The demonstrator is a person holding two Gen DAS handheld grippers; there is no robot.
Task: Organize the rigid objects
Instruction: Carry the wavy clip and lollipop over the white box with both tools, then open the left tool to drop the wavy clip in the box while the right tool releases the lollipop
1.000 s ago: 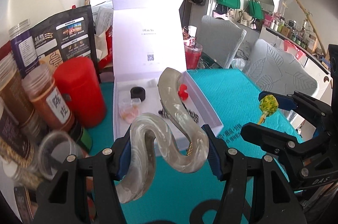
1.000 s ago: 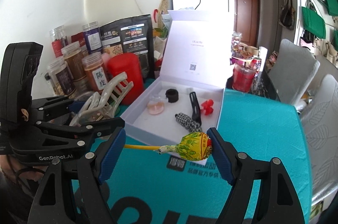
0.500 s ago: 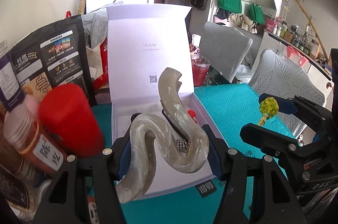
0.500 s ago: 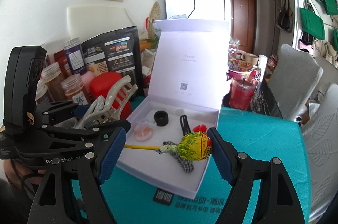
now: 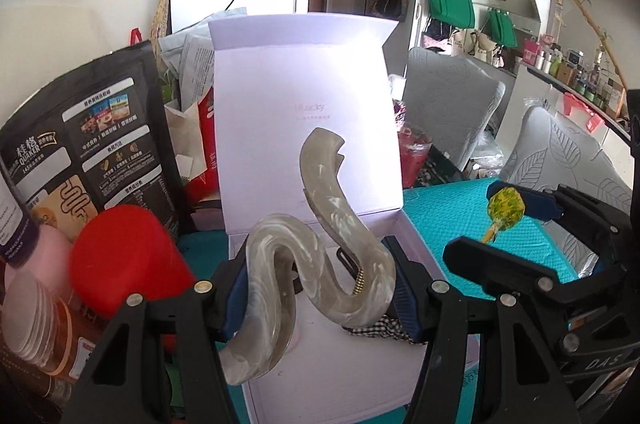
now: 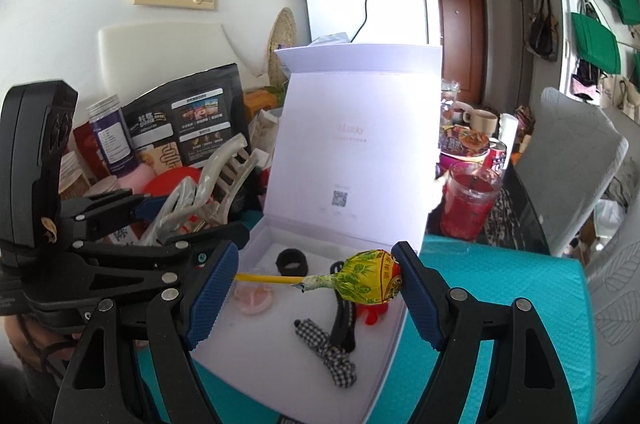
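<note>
My left gripper is shut on a wavy, marbled grey hair claw, which stands up between the blue pads. It hangs over the near left part of an open white box whose lid stands upright. My right gripper is shut on a lollipop in a yellow-green wrapper, pinned lengthwise from stick tip to head above the box. In the box lie a black ring, a pink disc, a checked hair clip and a small red piece. Each gripper shows in the other's view.
A red canister, a black oat pouch and several jars crowd the left of the box. A red glass jar stands behind its right corner. Teal tablecloth lies to the right, with grey chairs beyond.
Both grippers have moved forward together towards the box, which now fills the view beneath them. The claw and the lollipop stay gripped as before.
</note>
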